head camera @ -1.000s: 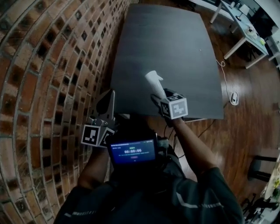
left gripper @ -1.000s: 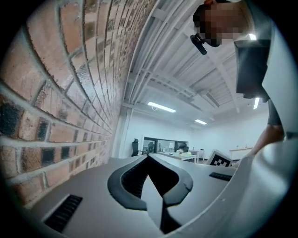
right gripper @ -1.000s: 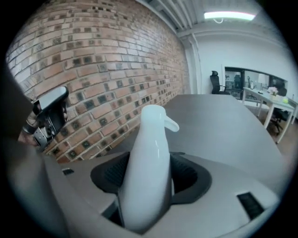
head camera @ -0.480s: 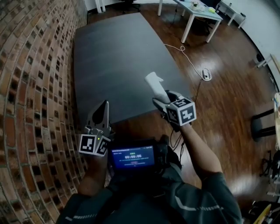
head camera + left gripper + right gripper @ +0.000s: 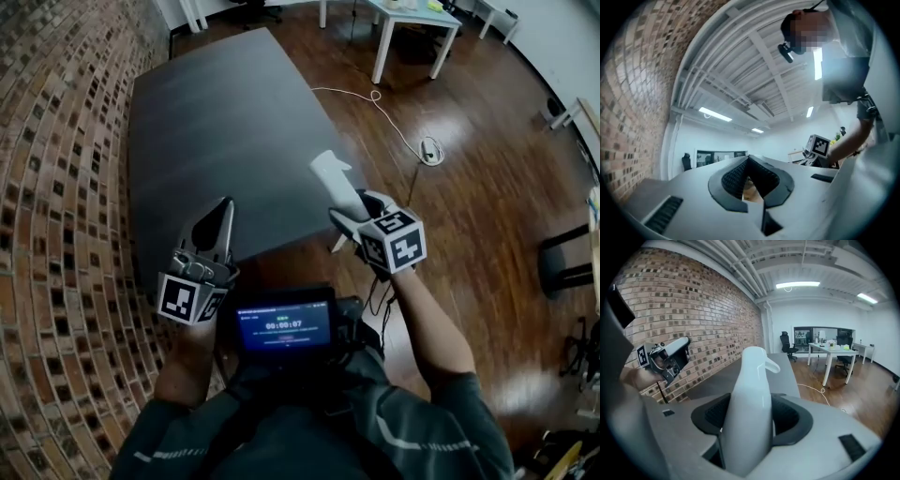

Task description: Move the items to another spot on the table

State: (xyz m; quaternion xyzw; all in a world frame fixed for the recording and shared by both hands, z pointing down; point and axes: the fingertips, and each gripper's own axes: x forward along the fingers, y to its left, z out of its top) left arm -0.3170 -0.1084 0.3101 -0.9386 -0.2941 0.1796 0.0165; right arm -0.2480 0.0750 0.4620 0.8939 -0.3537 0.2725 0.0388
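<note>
On the head view, biggest first: brick wall (image 5: 56,187) down the left, rough red-brown courses. Glossy brown plank floor (image 5: 487,206) on the right. Between them is the worktop (image 5: 216,122), a long dark grey matte slab running away from the person. A white-legged table (image 5: 412,23) stands well beyond it. A thin white cable (image 5: 375,98) snakes over the floor near the worktop's right edge.

The person stands at the near end in dark sleeves, with a small lit screen (image 5: 284,325) at chest level between the arms.

Right tongs (image 5: 349,214) are clamped on the white bottle (image 5: 333,178). In the right gripper view I see both dark ribbed pads pressed on its lower body. The bottle is smooth, glossy and hard-looking. It tapers from a wide base to a rounded top with a short beak-like lip. Its long axis lies in line with the tongs: base in the grip, top pointing away from the person, up and slightly left on the head view. The lip points right. It's held in the air over the worktop's near right corner, not resting on it.

Left tongs (image 5: 223,211) are closed tip to tip, nothing gripped. They sit at the worktop's near left by the brick wall, well apart from the bottle. Grey shells, black textured pads.
</note>
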